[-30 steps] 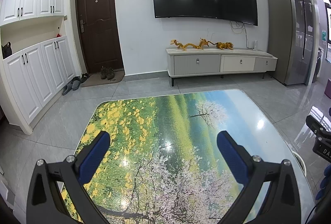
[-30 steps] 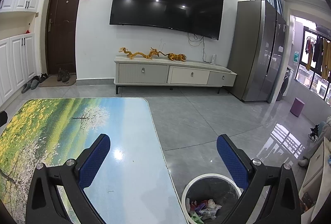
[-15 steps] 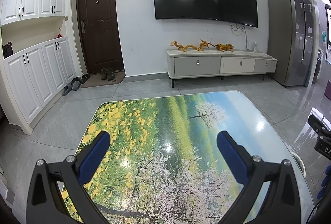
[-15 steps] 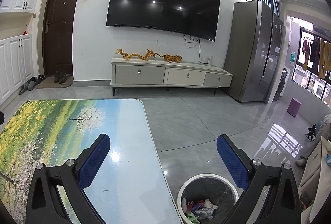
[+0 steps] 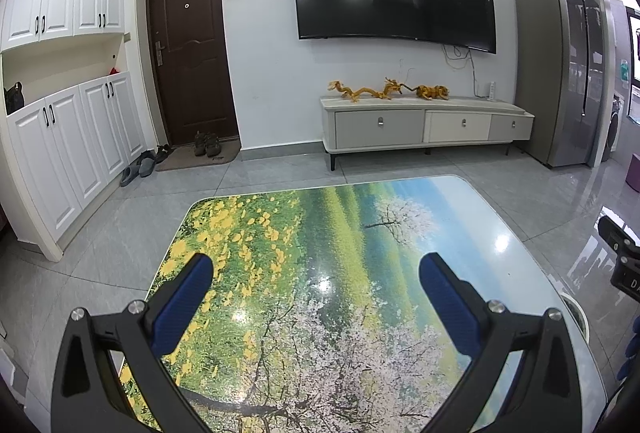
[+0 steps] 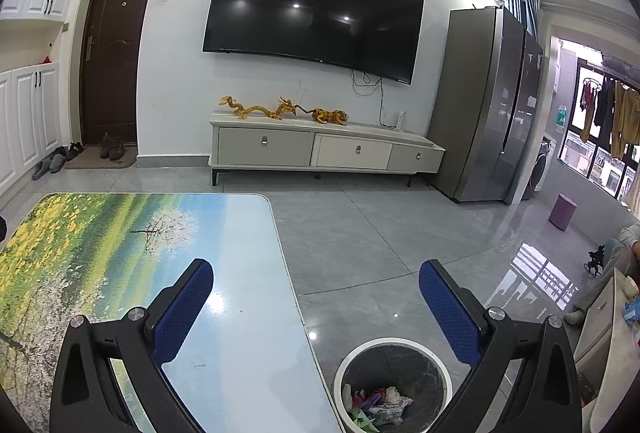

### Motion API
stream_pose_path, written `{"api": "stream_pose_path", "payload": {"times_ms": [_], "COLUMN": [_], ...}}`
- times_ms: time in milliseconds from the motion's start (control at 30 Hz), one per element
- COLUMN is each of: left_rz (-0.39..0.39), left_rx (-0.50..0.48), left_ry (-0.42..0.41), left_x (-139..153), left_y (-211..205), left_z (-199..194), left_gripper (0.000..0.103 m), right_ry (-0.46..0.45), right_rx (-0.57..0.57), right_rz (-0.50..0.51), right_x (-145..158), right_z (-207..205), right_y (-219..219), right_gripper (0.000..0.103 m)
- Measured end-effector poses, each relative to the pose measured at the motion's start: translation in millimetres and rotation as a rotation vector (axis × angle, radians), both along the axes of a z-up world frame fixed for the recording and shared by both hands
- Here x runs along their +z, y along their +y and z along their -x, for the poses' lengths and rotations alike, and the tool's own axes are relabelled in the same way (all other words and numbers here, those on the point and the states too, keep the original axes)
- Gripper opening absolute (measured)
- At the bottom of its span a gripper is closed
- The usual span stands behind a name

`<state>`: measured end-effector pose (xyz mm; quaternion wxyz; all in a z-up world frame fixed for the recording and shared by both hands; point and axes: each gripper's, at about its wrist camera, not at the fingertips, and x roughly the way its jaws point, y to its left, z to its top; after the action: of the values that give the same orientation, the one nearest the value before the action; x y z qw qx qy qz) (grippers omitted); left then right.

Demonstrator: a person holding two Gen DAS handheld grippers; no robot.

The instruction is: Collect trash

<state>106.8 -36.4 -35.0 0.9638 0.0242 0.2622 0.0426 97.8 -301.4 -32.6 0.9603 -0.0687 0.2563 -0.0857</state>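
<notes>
A white-rimmed trash bin with a dark liner stands on the floor to the right of the table, with crumpled wrappers and paper lying at its bottom. My right gripper is open and empty, above the table's right edge and the bin. My left gripper is open and empty, above the table with the landscape print. No loose trash shows on the tabletop. The bin's rim shows at the right edge of the left wrist view.
A TV cabinet with golden figurines stands at the far wall under a large TV. A grey fridge stands to the right. White cupboards, a brown door and shoes are at the left. Grey tiled floor lies between.
Both views have drifted slightly. The right gripper has moved a little, so the bin shows more fully between its fingers. Both grippers stay open and empty.
</notes>
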Motion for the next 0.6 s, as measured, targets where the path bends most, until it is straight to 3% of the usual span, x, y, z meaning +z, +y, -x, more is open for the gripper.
{"api": "stream_pose_path", "payload": {"times_ms": [600], "left_rz": [-0.012], "left_rx": [-0.001], "left_ry": [-0.045], "left_x": [17], "left_y": [0], "left_z": [28], "left_gripper": [0.103], "right_ry": [-0.031], "right_rx": [0.020], "right_rz": [-0.008], "right_x": [18], "right_z": [21], "right_y": [3], "right_gripper": [0.103]}}
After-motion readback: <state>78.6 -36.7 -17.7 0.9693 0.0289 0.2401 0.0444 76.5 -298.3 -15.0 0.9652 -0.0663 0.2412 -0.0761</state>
